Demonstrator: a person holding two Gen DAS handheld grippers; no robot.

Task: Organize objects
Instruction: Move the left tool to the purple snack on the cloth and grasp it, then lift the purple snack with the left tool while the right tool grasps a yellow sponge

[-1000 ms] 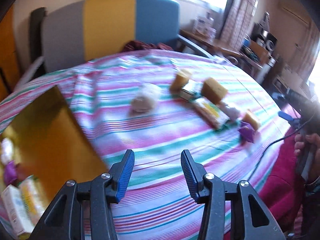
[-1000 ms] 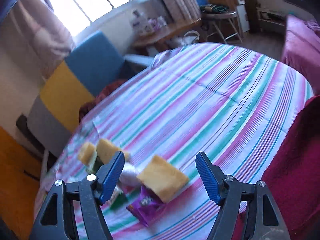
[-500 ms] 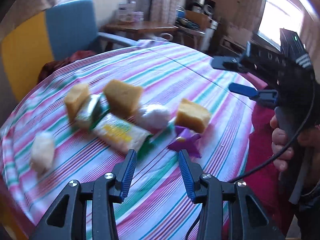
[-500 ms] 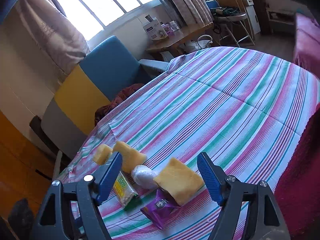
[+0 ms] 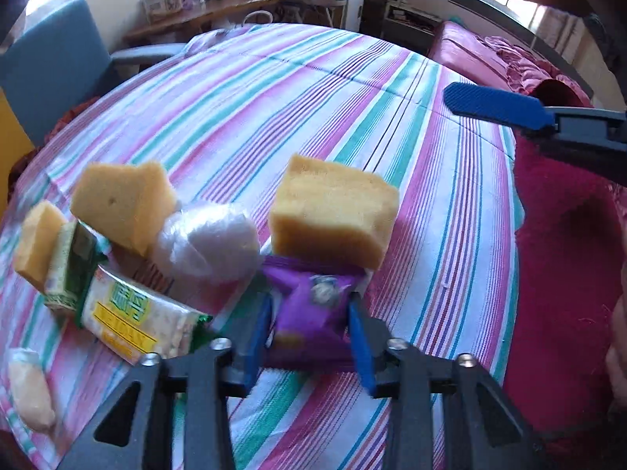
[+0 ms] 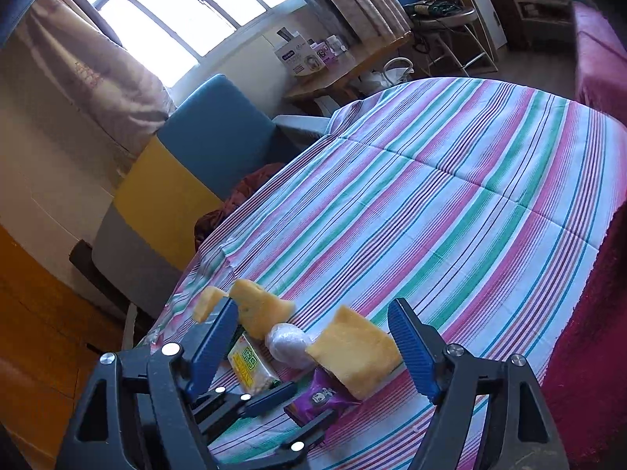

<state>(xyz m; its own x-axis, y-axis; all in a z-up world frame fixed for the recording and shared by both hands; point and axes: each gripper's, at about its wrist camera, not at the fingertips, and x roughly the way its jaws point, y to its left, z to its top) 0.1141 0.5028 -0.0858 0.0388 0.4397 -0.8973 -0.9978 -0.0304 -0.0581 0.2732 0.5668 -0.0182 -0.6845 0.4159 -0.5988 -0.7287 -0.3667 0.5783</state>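
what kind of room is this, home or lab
Most likely a lived-in home, perhaps a bedroom or living room. A striped cloth covers the surface holding snacks and sponges, a blue and yellow armchair sits under a curtained window, and a cluttered side table stands beyond.

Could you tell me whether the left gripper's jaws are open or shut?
Open: the left gripper straddles the purple packet, gaps visible both sides.

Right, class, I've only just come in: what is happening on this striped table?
A person is sorting snacks with two handheld tongs. The left tongs straddle a purple packet that lies partly under a yellow sponge, jaws not closed on it. The right tongs hover open above the pile. A white bundle and cracker pack lie alongside.
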